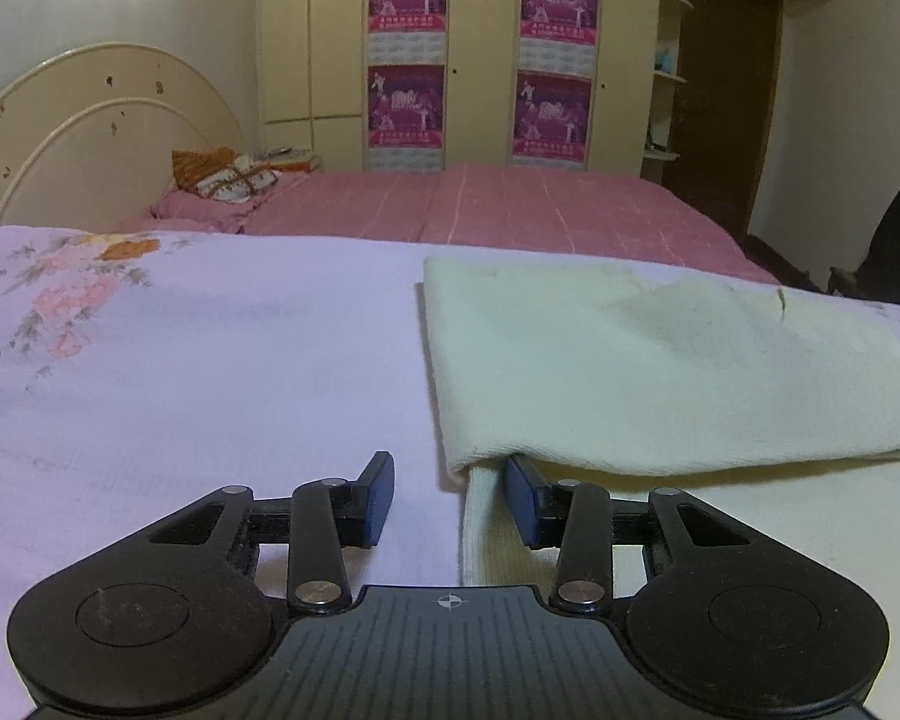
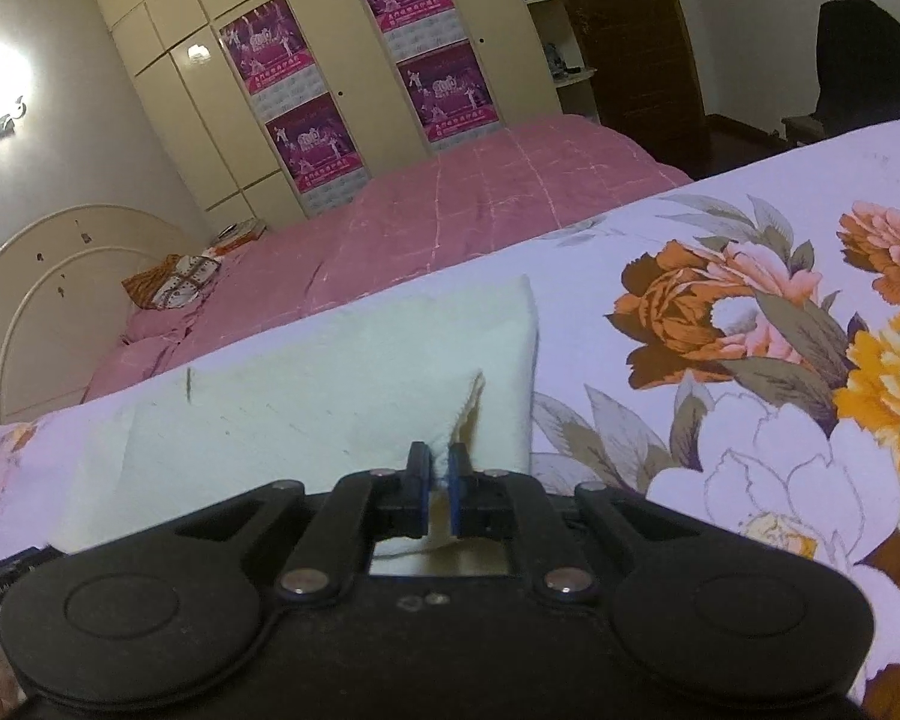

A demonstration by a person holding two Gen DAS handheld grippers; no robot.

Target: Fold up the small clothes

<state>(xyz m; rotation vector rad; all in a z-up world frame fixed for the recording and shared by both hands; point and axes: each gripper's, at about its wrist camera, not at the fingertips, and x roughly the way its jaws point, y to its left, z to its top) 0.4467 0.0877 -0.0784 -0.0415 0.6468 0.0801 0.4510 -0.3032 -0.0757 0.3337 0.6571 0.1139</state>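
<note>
A: Where do we have the cloth right now?

B: It lies on the flowered sheet, already doubled over. In the left view the upper layer hangs over the lower one near us, and we read that as a fold partly made, not yet pressed flat

A: And our right gripper?

B: Its jaws are clenched on a raised corner of the cloth, pinching a small peak of fabric between the blue pads. We hold it up so the layer can be carried across without dragging the one beneath

A: The left gripper?

B: Released, jaws wide apart. It sits low and level over the sheet at the cloth's near left corner; one finger is tucked just under the overhanging edge, the other rests over bare sheet. We judge it is placed to take that corner next

A: The right one's pose?

B: Tilted, pointing across the cloth toward the pink bed beyond
</note>
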